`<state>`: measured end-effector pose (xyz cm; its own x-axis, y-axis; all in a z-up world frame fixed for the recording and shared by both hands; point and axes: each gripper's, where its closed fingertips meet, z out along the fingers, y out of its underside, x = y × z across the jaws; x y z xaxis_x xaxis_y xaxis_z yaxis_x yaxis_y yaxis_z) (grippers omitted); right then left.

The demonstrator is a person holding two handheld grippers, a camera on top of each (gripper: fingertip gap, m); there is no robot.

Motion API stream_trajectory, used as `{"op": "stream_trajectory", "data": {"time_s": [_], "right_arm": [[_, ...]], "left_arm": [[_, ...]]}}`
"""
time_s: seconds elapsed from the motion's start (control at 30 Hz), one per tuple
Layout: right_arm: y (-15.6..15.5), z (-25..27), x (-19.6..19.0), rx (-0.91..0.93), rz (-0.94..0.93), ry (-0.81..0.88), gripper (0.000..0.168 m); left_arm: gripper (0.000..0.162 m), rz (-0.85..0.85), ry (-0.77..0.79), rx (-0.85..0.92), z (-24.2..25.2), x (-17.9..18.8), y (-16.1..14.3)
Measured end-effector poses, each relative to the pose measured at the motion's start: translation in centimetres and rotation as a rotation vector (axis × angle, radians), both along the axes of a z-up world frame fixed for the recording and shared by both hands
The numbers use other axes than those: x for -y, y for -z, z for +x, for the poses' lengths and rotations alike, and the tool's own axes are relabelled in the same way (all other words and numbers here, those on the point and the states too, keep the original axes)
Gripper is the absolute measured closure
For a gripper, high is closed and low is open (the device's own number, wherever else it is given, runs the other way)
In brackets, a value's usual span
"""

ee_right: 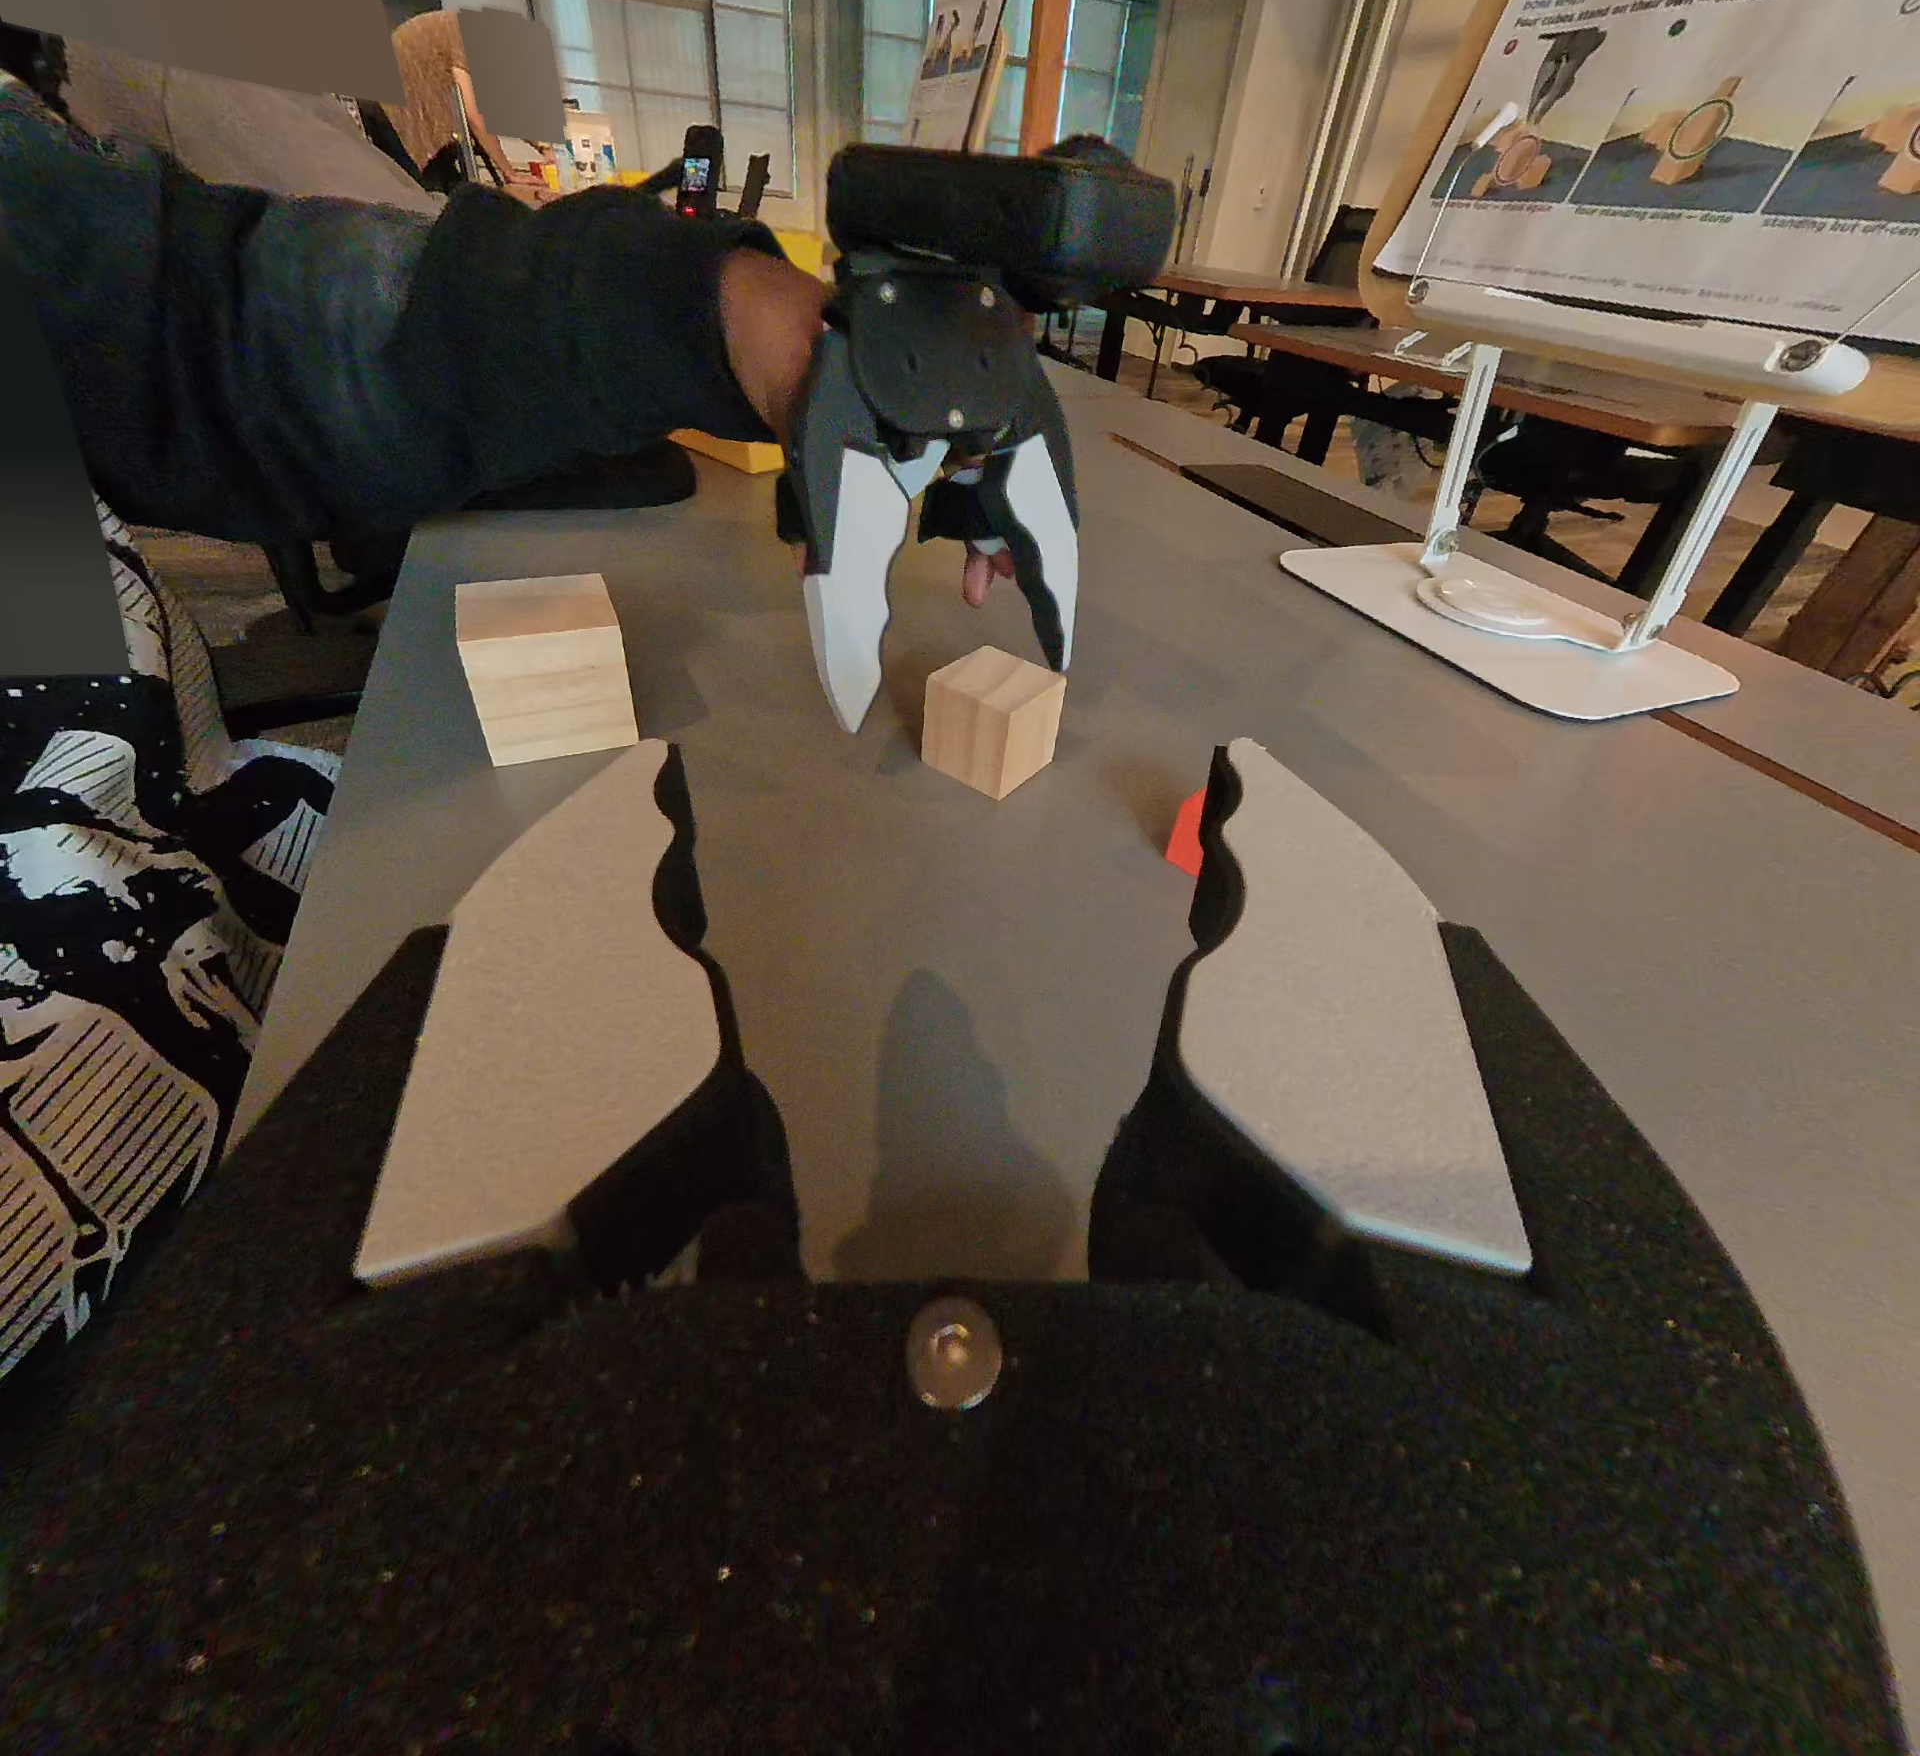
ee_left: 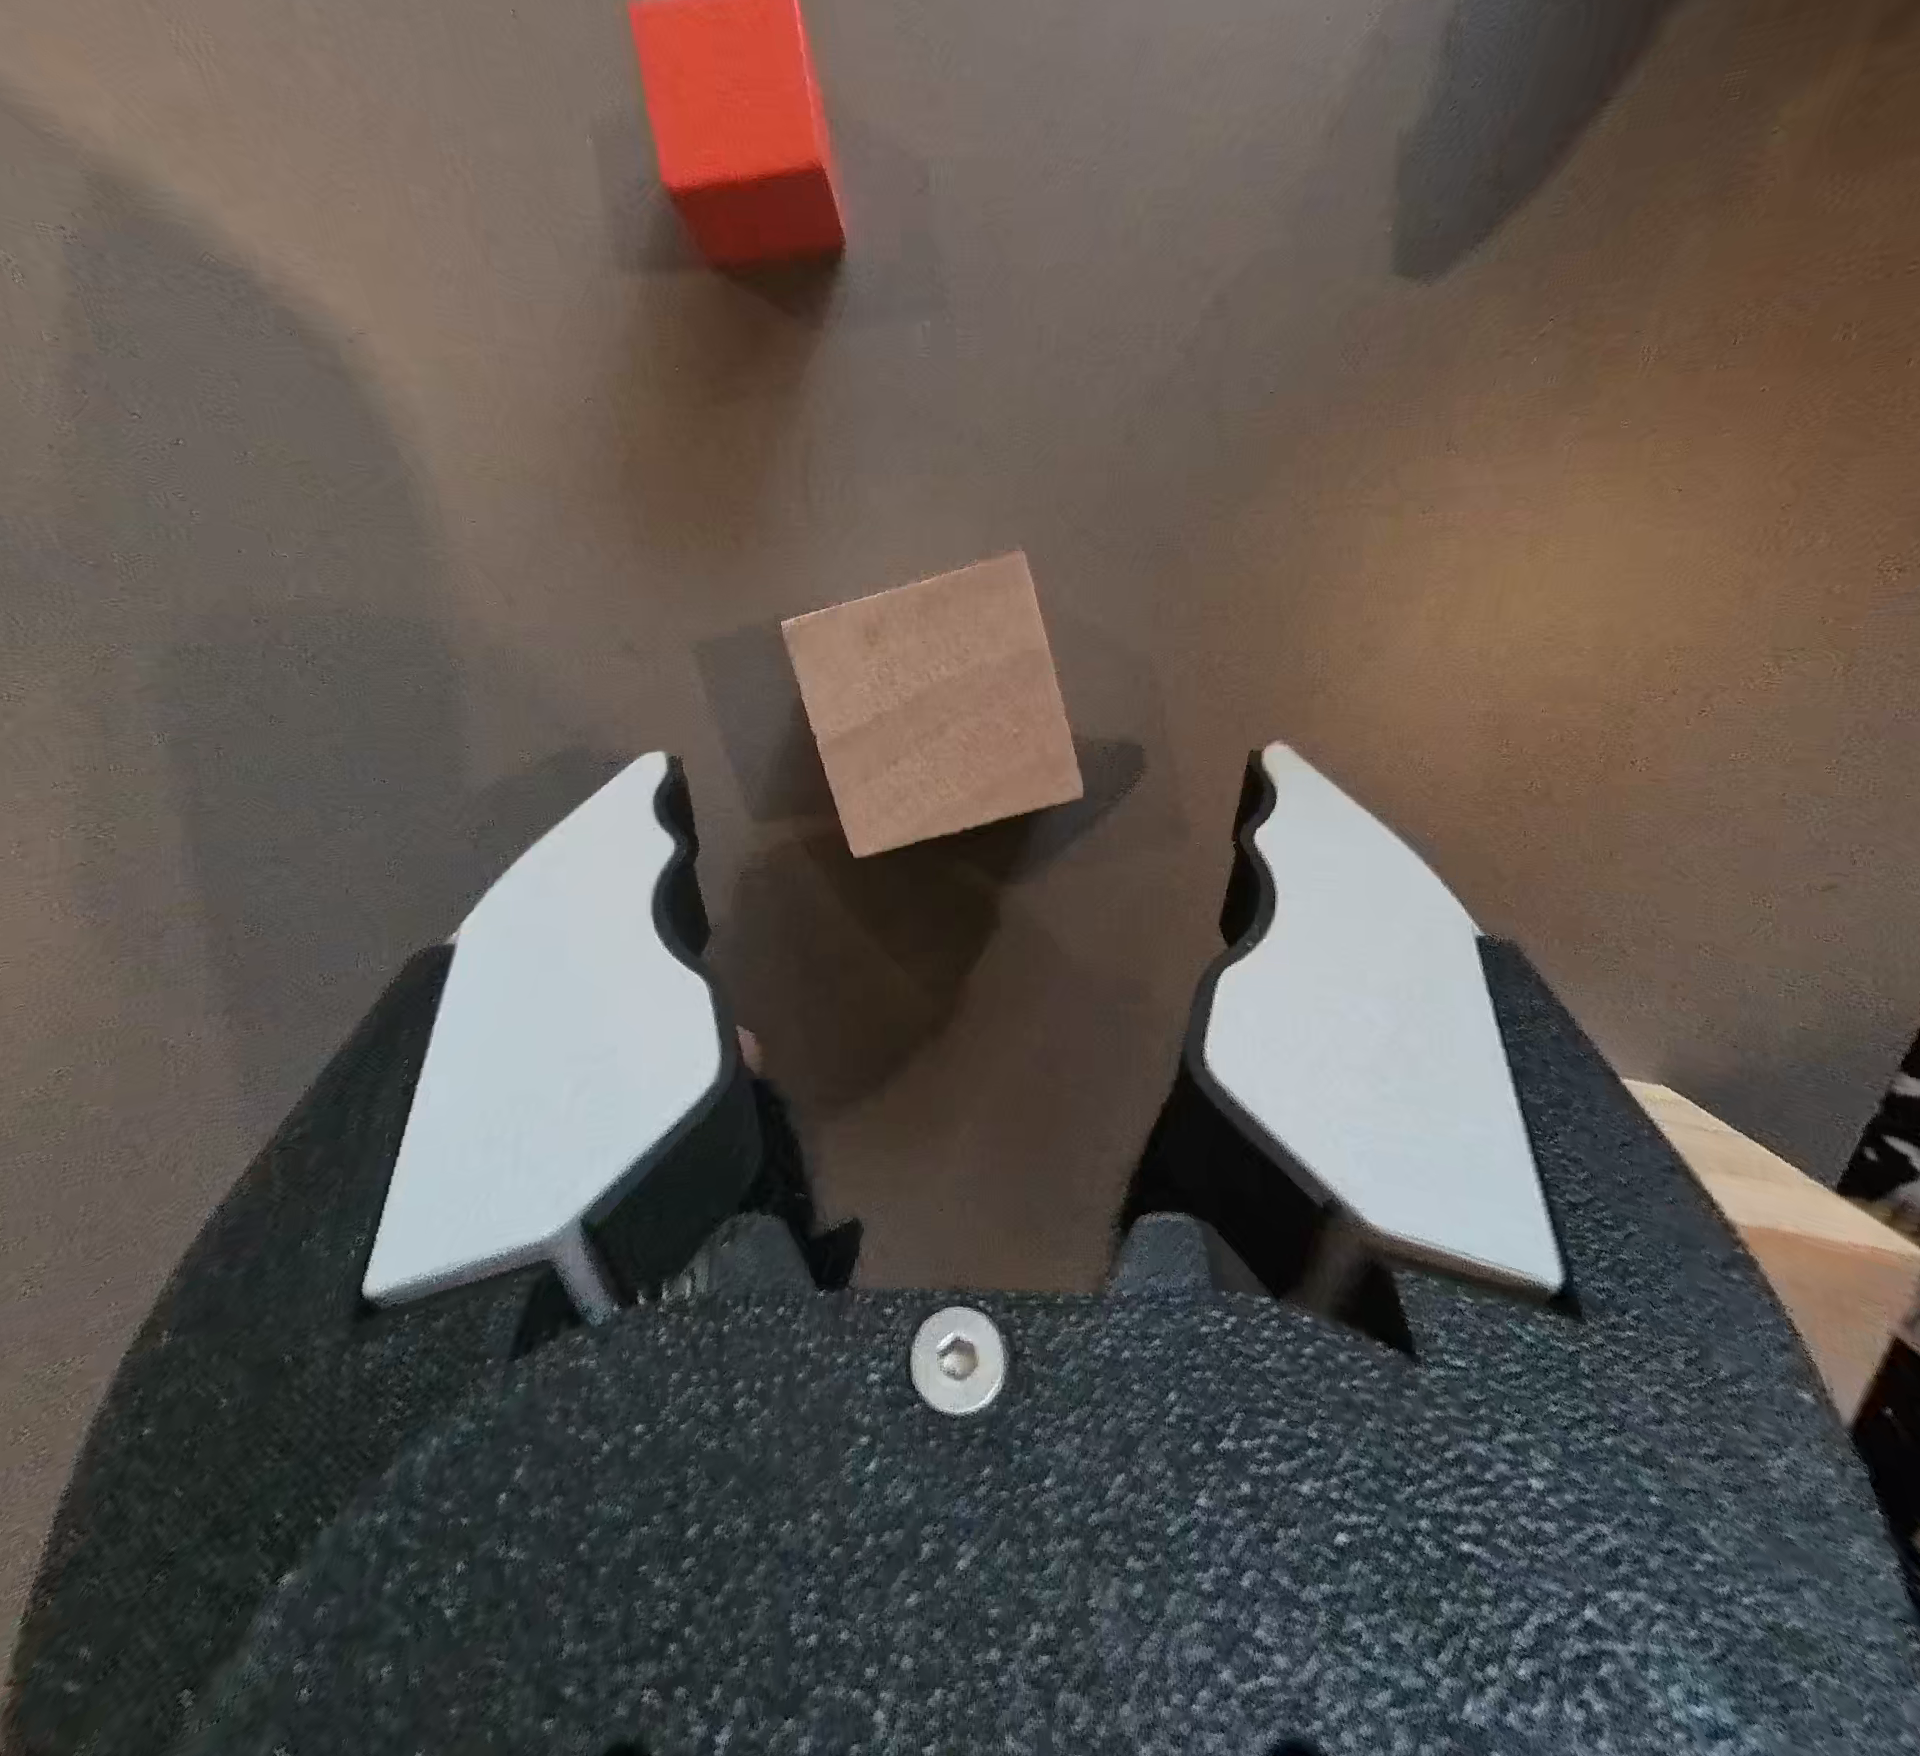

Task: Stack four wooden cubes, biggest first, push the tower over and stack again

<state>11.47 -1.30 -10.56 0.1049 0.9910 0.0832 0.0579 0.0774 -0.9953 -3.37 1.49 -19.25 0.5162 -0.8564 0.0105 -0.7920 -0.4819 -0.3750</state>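
Note:
In the left wrist view my left gripper (ee_left: 966, 761) is open and points down over a plain wooden cube (ee_left: 930, 704) on the grey table; the cube lies just ahead of the fingertips, not between them. A red cube (ee_left: 743, 117) lies farther ahead. In the right wrist view my right gripper (ee_right: 951, 750) is open and empty, low over the table. It faces the left gripper (ee_right: 956, 693), which hangs open around the same plain cube (ee_right: 992, 719). A larger plain wooden cube (ee_right: 545, 667) stands to the left. The red cube (ee_right: 1184, 833) peeks out behind my right finger.
A white stand (ee_right: 1507, 636) with an instruction board is at the right on the grey table (ee_right: 1558, 927). The table's left edge runs close to the large cube. A person's dark sleeve (ee_right: 364, 356) reaches in from the left. A corner of the large cube (ee_left: 1787, 1259) shows at the right.

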Motion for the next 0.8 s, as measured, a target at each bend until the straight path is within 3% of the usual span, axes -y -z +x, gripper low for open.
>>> {"op": "stream_trajectory", "data": {"time_s": [0.2,0.3,0.5,0.8], "right_arm": [[0.0,0.0,0.0,0.0,0.004,0.0,0.075],[0.0,0.0,0.0,0.0,0.003,0.0,0.075],[0.0,0.0,0.0,-0.001,0.005,0.001,0.075],[0.1,-0.1,0.0,0.006,0.006,0.001,0.075]], "left_arm": [[0.078,-0.006,-0.012,-0.039,0.5,-1.0,0.4],[0.114,-0.005,0.002,-0.045,0.7,-1.0,0.5],[0.116,-0.009,-0.002,0.018,0.5,-0.5,-0.4],[0.117,0.008,0.116,0.122,-0.6,5.0,-6.3]]}}
